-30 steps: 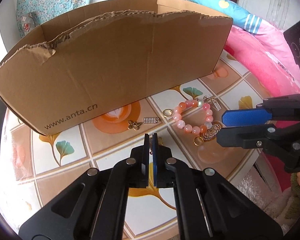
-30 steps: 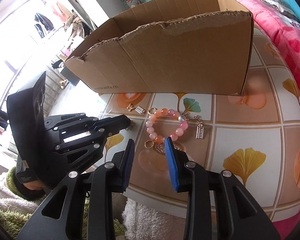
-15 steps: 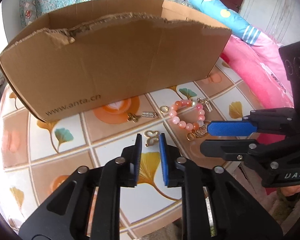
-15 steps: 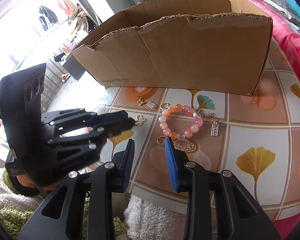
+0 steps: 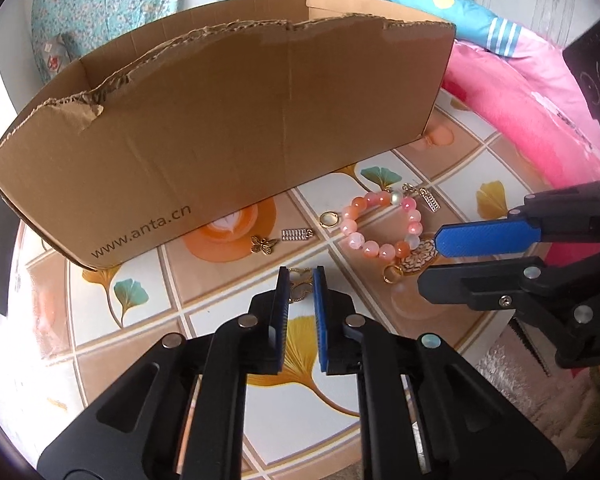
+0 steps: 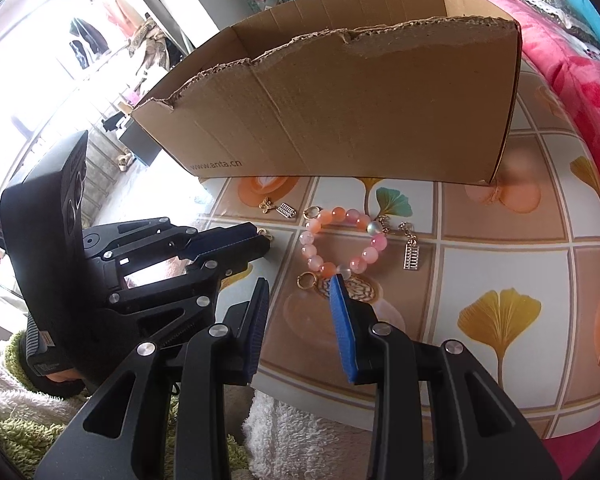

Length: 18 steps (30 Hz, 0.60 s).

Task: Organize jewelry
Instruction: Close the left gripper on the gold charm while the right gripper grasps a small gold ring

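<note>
Nearest in the left wrist view: left gripper (image 5: pixel 301 278) low over the tiled counter (image 5: pixel 132 332), jaws narrowed around a small gold clasp (image 5: pixel 300 285); cannot tell whether pads actually pinch it. To the right, right gripper (image 5: pixel 432 258) with jaws well apart, holding nothing, tips just beside a flat gold pendant (image 5: pixel 418 258) at the near edge of the bracelet (image 5: pixel 384 224).

From the right wrist view: right gripper (image 6: pixel 300 288) wide open, blue pad tip over the pendant (image 6: pixel 360 286), bracelet (image 6: pixel 342 240) of pink and orange beads lying just beyond, gold ring (image 6: pixel 306 281) beside it, silver abacus charm (image 6: pixel 411 255) off its right side.

Farther on: butterfly charm (image 5: pixel 264 245) and small comb charm (image 5: pixel 297 235) side by side, near the box (image 5: pixel 240 128). Beyond, open cardboard, torn top edge, standing on the counter. Pink bedding (image 5: pixel 520 92) at far right.
</note>
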Each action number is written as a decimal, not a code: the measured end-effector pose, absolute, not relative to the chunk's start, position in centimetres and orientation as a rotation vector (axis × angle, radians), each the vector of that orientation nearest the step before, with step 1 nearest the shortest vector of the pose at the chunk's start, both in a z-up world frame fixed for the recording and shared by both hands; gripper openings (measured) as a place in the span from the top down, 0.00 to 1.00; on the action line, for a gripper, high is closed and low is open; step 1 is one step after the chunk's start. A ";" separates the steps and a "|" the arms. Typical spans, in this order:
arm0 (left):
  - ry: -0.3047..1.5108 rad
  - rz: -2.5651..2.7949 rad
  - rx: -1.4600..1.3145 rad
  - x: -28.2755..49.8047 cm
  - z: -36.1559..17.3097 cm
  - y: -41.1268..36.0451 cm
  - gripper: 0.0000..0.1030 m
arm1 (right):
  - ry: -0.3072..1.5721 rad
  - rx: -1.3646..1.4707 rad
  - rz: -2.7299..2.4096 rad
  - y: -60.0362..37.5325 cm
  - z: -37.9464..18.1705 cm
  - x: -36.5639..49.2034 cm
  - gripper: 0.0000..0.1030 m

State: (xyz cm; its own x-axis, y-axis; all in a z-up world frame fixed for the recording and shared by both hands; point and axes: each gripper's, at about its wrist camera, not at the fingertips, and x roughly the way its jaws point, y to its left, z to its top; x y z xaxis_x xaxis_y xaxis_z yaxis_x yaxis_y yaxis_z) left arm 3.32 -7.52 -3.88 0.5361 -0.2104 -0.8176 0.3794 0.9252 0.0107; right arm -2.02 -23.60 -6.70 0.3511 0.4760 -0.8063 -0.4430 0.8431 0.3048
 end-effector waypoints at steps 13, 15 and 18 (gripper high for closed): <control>0.923 -0.337 0.153 2.8 -3.0 -5.7 0.90 | 1.038 -0.020 0.612 -23.0 -6.2 -2.6 0.69; 0.919 -0.326 0.144 2.6 -2.8 -5.1 0.90 | 1.040 -0.041 0.621 -22.4 -6.3 -2.7 0.69; 0.921 -0.308 0.131 2.4 -2.9 -4.3 0.90 | 1.055 -0.063 0.616 -21.6 -6.9 -2.7 0.69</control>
